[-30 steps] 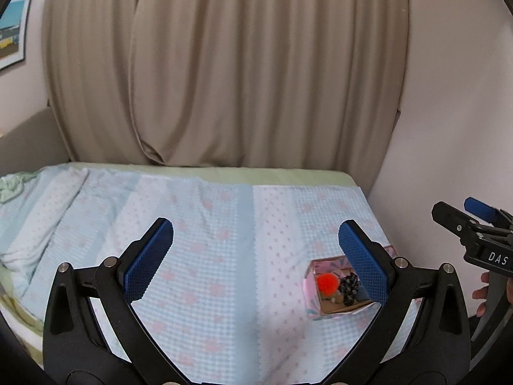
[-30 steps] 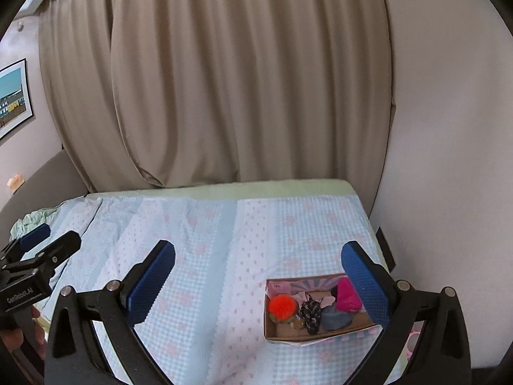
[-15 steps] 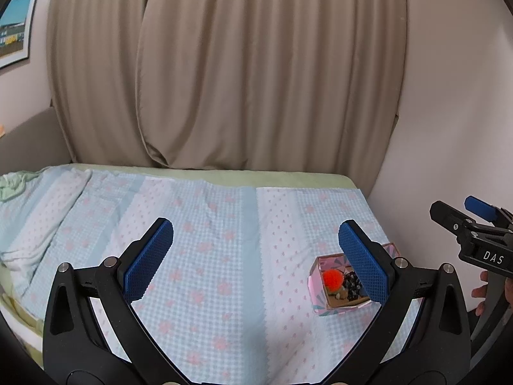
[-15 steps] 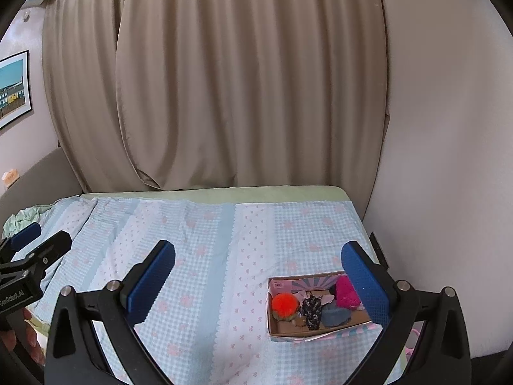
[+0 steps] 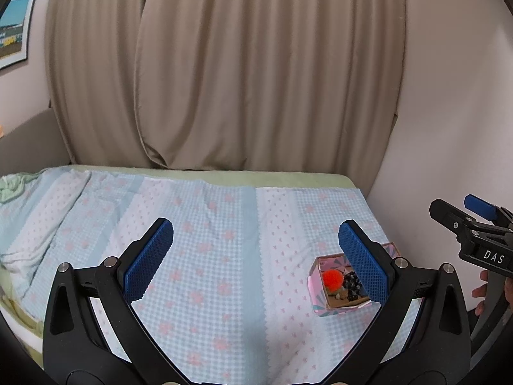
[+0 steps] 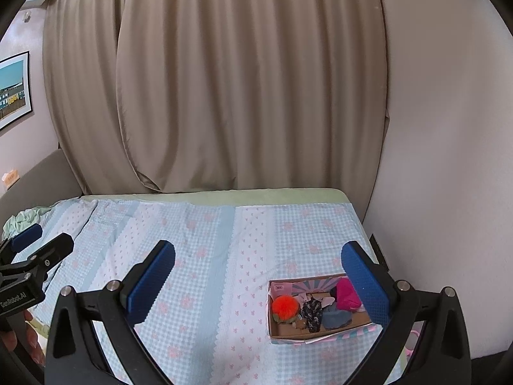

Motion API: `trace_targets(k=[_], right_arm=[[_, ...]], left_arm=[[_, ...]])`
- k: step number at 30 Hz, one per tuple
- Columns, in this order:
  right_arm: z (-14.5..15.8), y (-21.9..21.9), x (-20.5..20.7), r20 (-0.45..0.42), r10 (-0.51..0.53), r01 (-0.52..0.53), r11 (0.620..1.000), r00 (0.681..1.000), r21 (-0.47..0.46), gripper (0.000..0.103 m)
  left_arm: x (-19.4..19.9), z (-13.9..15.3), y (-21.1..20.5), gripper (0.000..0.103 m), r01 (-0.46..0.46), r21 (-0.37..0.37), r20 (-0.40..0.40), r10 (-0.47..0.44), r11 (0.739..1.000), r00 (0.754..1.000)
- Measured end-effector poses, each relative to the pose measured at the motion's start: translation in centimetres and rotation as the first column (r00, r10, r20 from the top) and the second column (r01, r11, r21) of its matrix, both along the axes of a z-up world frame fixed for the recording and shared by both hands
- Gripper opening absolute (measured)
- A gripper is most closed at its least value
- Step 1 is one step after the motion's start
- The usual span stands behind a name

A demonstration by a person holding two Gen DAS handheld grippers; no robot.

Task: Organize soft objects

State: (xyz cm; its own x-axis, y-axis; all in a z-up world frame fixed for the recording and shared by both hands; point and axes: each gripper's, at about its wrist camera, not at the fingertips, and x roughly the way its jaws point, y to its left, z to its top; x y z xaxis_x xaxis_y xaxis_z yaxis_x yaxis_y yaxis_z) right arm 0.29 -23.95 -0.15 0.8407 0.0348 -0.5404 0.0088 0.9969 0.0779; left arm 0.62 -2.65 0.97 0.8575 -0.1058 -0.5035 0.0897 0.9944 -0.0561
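We hold both grippers raised above a bed spread with a blue gingham sheet (image 6: 205, 276) dotted with pink flowers. Our left gripper (image 5: 256, 256) has its blue-padded jaws spread wide, nothing between them. Our right gripper (image 6: 258, 276) is just as wide apart and carries nothing.

The cardboard box (image 6: 288, 332) sits on the sheet near the wall, at about 4 o'clock in the right wrist view and also around 4 o'clock in the left wrist view, where the left gripper's right finger (image 5: 362, 263) covers part of it. Inside, at the box's 9 o'clock end, lies an orange pompom (image 6: 284, 306). Just beside it, toward the middle, is a dark patterned piece (image 6: 312, 312), then a grey-blue soft item (image 6: 335, 319). A magenta soft item (image 6: 347, 295) fills the 2 o'clock corner, partly hidden behind the right gripper's right finger (image 6: 365, 285). A pale scrap (image 6: 303, 296) lies behind the dark piece; we cannot tell what it is.

Beige curtains (image 6: 224, 80) hang at 12 o'clock behind the bed, and a framed picture (image 6: 12, 89) hangs on the wall at 9 o'clock. A crumpled green cloth (image 6: 19, 219) rests at the sheet's 9 o'clock edge. In each wrist view the other gripper shows at the frame's side, with fingertips of the person's hand (image 5: 481, 292) below it.
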Motion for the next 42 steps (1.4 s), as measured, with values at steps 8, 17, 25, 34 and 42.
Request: trace_targets(k=[8,17,25,34,42], right_arm=[[0.2,-0.1,0.4,0.001,-0.001,0.001,1.0,1.0,-0.005,0.103],[0.2,-0.2,0.6,0.003,0.0,0.0,1.0,1.0,-0.003,0.103],[0.2,0.0,0.7,0.001,0.0,0.0,1.0,1.0,-0.002,0.103],[0.3,-0.1,0.8,0.002,0.003,-0.003,1.0,1.0,0.002,0.103],[0.2,-0.1,0.7,0.005,0.004,-0.004,1.0,1.0,0.005,0.103]], left_arm=[[0.3,0.0,-0.3,0.103,0.0,0.0,0.005,0.0,1.0,1.0],[0.6,-0.1,-0.7,0.103,0.001,0.008,0.004,-0.002,1.0,1.0],[0.8,-0.1,-0.7,0.103,-0.004,0.005,0.001,0.004,1.0,1.0],[0.5,0.1,-0.9,0.103,-0.038,0.024,0.027,0.037,0.999,0.999],[0.0,0.5,-1.2,0.103,-0.084,0.056,0.075,0.08,0.995,0.994]])
